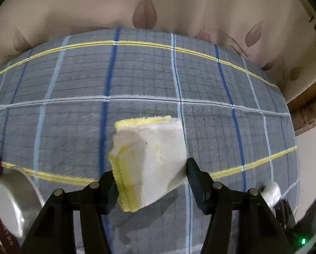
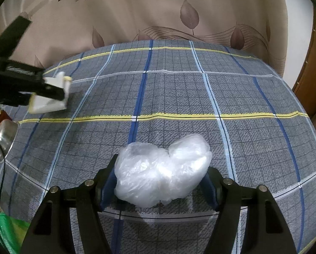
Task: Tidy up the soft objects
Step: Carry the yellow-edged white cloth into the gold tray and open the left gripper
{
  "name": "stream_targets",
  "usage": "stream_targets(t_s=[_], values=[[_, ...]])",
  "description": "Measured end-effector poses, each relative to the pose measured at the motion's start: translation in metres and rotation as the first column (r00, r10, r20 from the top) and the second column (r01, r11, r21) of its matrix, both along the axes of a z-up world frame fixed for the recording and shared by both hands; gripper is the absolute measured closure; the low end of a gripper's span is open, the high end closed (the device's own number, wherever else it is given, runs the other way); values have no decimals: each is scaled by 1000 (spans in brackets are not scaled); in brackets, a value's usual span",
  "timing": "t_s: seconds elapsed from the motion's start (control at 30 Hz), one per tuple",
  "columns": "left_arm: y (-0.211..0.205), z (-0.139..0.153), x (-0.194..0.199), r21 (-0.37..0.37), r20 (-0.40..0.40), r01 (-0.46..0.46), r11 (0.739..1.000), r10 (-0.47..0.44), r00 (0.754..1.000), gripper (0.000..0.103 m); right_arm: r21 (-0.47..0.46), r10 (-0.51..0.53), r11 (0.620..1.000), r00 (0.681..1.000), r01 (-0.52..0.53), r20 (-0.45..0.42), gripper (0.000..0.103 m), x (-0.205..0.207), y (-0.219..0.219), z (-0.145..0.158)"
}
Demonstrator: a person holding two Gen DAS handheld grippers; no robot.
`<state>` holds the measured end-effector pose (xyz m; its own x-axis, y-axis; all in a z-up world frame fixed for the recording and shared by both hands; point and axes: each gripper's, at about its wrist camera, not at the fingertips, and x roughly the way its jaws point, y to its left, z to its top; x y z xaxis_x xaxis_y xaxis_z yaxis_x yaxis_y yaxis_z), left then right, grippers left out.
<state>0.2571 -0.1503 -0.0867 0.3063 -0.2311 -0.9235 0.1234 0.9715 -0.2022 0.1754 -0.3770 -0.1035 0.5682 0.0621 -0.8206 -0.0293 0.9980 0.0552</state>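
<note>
Left wrist view: left gripper (image 1: 151,175) half open, fingers touching folded cloth (image 1: 149,158) at 6 o'clock on bedspread (image 1: 136,80); soft, light, take it by folded edge | Right wrist view: right gripper (image 2: 160,182) clamps crinkly plastic bag (image 2: 162,171) at 6 o'clock; slippery, squashy.

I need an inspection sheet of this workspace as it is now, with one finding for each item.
Surface: grey plaid sheet, slightly wrinkled.
Job's things: folded white-yellow cloth; crumpled clear plastic bag.
Clutter: silver tin and green bag at the left edge.
Grippers: left gripper closed on the cloth; right gripper closed on the plastic bag.
Cables: thin black cable beside the tin.
Surroundings: leaf-print curtain; wooden door.
</note>
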Motion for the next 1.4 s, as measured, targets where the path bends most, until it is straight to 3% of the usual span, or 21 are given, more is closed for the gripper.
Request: stream_targets(t_s=[0.7, 1.03, 1.4], values=[[107, 100, -106, 58, 170, 54, 997, -63, 983, 44, -48, 3, 999, 1000, -3, -9, 35, 0, 4, 0], [206, 124, -133, 144, 217, -87, 986, 54, 975, 44, -55, 3, 998, 1000, -3, -9, 35, 0, 5, 0], [287, 114, -143, 195, 201, -222, 955, 183, 962, 44, -58, 2, 998, 1000, -3, -10, 35, 0, 5, 0]])
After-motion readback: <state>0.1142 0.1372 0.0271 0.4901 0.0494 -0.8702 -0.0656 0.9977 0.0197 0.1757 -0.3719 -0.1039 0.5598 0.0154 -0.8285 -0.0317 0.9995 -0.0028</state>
